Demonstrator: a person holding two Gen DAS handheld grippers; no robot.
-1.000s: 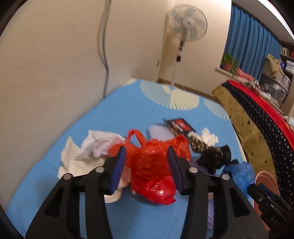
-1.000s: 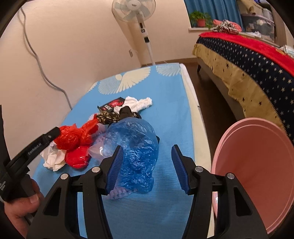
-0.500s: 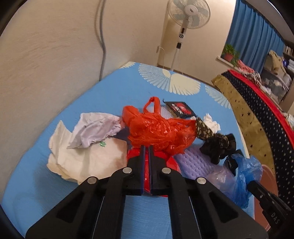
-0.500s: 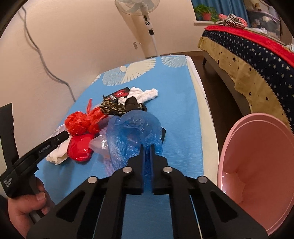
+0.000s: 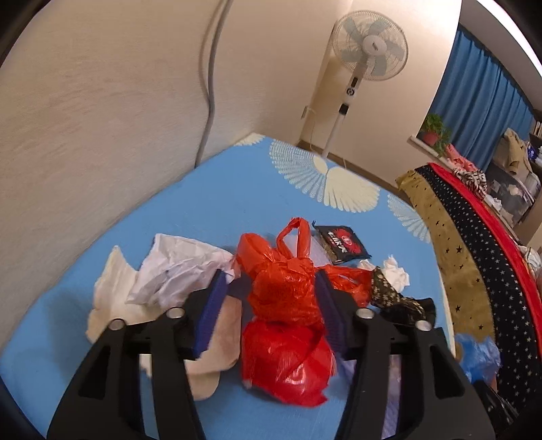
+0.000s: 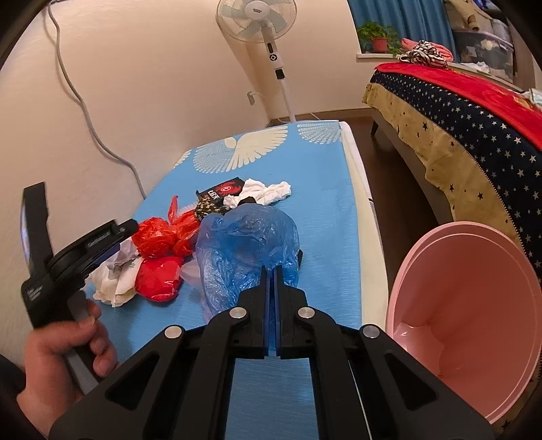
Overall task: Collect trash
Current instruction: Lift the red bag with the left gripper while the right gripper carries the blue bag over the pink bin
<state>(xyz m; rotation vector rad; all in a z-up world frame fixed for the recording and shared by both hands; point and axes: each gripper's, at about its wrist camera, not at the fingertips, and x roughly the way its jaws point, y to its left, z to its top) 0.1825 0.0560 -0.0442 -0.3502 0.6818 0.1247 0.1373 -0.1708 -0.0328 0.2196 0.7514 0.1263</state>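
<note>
left tongs (image 5: 271,298) stand open, jaws have just been opening; the orange-red knotted bag (image 5: 284,291) sits between the blue pads (image 5: 208,314), right pad close against its side, left pad apart from it, so nothing is gripped. a second, rounder red bag (image 5: 288,358) lies just below the knotted one, touching it. left of both: crumpled white paper (image 5: 176,270) on top of a cream cloth or wrapper (image 5: 111,298). behind the red bags a black snack packet (image 5: 342,242) with red print, then a white tissue wad (image 5: 393,274) and a dark patterned scrap (image 5: 386,291), can't tell what it is, blurred. all of it lies on the mattress (image 5: 203,210), blue cover with white wing prints, against the wall.

right tongs (image 6: 271,270) are closed, pads pinching the near edge of the blue plastic bag (image 6: 244,243); the bag bulges up from the mattress (image 6: 321,210) in front of the tips, beside the red bags (image 6: 159,257). a hand (image 6: 57,355) holds the left tool's handle at lower left of the right wrist view. pink bin (image 6: 474,304) stands off the mattress edge at right, mouth tilted toward the camera. standing fan (image 6: 257,20) at the far wall, bed with star-pattern cover (image 6: 457,118) on the right.
</note>
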